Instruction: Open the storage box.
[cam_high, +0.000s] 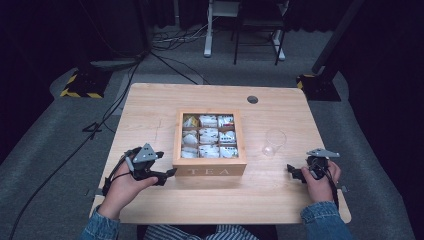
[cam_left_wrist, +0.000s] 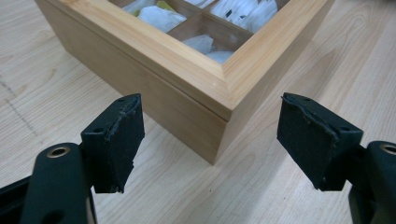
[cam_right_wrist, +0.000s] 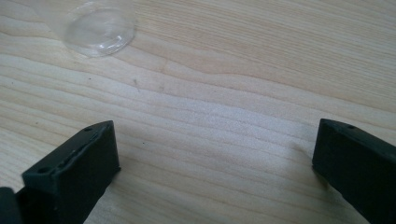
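Denim cuffs, striped shirt; black left claw (cam_high: 169, 175), right claw (cam_high: 295, 173) (grey three-cornered plates, trailing cables).

Wooden tea box (cam_high: 209, 168) (nine sachet-filled compartments) sits flat mid-table.

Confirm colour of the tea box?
Light natural wood tea box, clearest in the left gripper view.

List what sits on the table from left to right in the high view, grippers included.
Left gripper → tea box → clear cup → right gripper.
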